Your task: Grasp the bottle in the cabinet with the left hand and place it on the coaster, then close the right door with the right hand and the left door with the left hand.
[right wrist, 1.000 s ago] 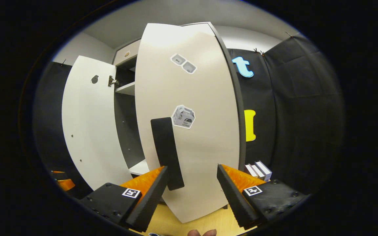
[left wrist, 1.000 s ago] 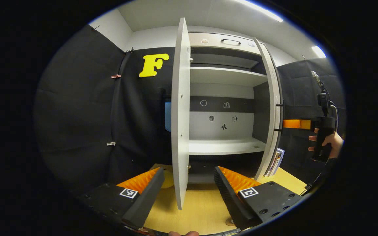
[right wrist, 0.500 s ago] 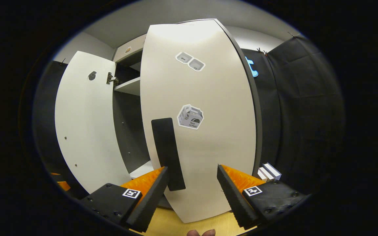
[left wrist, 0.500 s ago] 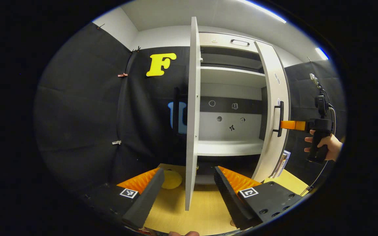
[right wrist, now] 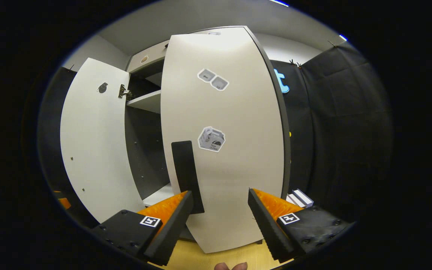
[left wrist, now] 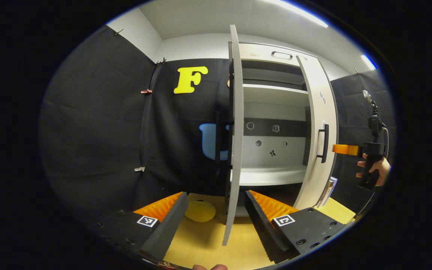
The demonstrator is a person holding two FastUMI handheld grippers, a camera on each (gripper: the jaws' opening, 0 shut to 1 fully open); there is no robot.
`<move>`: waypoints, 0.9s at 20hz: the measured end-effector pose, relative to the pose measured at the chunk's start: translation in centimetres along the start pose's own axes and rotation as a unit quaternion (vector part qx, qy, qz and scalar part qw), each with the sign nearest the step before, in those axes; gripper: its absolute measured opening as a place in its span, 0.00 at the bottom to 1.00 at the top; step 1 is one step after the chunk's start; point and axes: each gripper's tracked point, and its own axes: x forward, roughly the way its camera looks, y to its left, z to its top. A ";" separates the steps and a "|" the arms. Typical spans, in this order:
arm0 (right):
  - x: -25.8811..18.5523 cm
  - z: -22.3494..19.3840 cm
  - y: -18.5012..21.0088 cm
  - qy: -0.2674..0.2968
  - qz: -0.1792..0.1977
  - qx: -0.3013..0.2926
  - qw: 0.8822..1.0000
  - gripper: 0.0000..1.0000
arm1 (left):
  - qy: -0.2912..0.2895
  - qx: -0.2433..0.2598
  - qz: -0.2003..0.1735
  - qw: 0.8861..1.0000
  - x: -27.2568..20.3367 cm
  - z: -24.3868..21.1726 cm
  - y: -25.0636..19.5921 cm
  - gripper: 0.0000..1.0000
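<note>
The white cabinet [left wrist: 272, 176] stands on a wooden table. Its left door [left wrist: 236, 131] is edge-on straight ahead of my open left gripper [left wrist: 215, 193], with the door's lower corner between the fingers in the picture. The right door [left wrist: 319, 112], with a black handle [left wrist: 324, 142], is partly swung in. Farther right, a hand holds the right gripper [left wrist: 345, 149] just outside that door. In the right gripper view, my open right gripper [right wrist: 219, 191] faces the right door's front [right wrist: 234, 165] at close range, with the handle [right wrist: 186, 172] by its left finger.
A yellow round object [left wrist: 200, 210] lies on the table left of the left door's edge. Books [right wrist: 298, 198] lean beside the cabinet's right side. The left door's inner face [right wrist: 96, 142] stands wide open. Black cloth walls surround the booth.
The right door has swung further towards shut, with the right gripper following it. The left gripper view has shifted, so the left door's edge sits further right and the yellow object shows more.
</note>
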 end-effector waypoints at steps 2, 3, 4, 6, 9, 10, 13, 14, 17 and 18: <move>-1.4 0.5 -0.9 -0.007 -0.012 -0.016 1.000 0.98 | -0.004 0.006 0.006 1.000 0.4 0.6 1.5 0.96; -2.1 0.7 -1.3 -0.010 -0.017 -0.025 0.999 0.98 | -0.005 0.009 0.008 1.000 0.9 0.9 2.2 0.96; -2.9 0.9 -1.6 -0.012 -0.021 -0.033 0.999 0.98 | -0.007 0.012 0.010 1.000 1.6 1.3 2.8 0.96; -4.4 1.1 -1.8 -0.015 -0.026 -0.041 0.999 0.98 | -0.011 0.018 0.013 1.000 2.9 2.1 3.8 0.96; -6.2 1.3 -2.1 -0.017 -0.030 -0.052 0.998 0.98 | -0.012 0.021 0.018 1.000 5.8 2.6 4.9 0.96; -6.6 1.4 -2.2 -0.018 -0.032 -0.057 0.998 0.98 | -0.010 0.021 0.019 1.000 6.7 2.7 5.1 0.96; -7.5 1.2 -2.7 -0.013 -0.037 -0.066 0.997 0.98 | -0.007 0.023 0.019 1.000 8.6 2.3 5.4 0.96; -7.7 1.3 -2.8 -0.013 -0.039 -0.067 0.997 0.98 | -0.004 0.023 0.013 1.000 9.1 2.1 5.0 0.96; -8.2 1.5 -3.4 -0.013 -0.044 -0.064 0.997 0.98 | -0.005 0.017 0.008 1.000 9.1 2.0 4.0 0.93; -8.3 1.6 -3.5 -0.014 -0.046 -0.063 0.997 0.98 | -0.003 0.012 0.004 1.000 8.9 1.9 3.7 0.94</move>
